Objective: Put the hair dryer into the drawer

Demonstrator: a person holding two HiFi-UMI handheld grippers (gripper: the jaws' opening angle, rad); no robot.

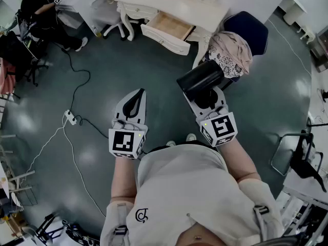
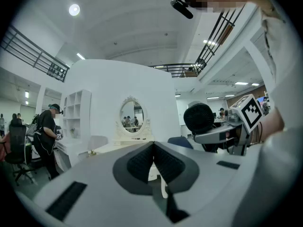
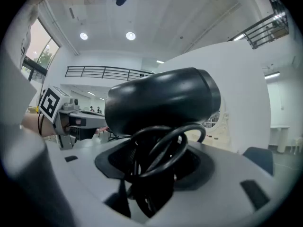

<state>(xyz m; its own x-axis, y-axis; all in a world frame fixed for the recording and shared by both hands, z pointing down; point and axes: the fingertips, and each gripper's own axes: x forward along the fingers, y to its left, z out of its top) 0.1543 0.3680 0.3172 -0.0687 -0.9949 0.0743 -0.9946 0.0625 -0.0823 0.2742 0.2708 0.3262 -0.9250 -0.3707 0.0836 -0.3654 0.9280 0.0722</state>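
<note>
A black hair dryer (image 1: 201,79) is held off the floor, its handle and coiled cord between the jaws of my right gripper (image 1: 206,99), which is shut on it. In the right gripper view the dryer's barrel (image 3: 161,100) lies across the top and the looped cord (image 3: 163,148) fills the jaws. My left gripper (image 1: 141,93) is level beside it, shut with nothing in it; its pads (image 2: 142,161) meet at the tips. The open wooden drawer (image 1: 168,27) sticks out of the white dressing table (image 1: 179,6) ahead.
A chair draped with clothes (image 1: 231,53) stands right of the drawer, next to a dark blue seat (image 1: 252,29). A white chair (image 1: 110,15) is left of the table. A power strip (image 1: 70,118) and cables lie on the grey floor. A person (image 1: 41,9) sits far left.
</note>
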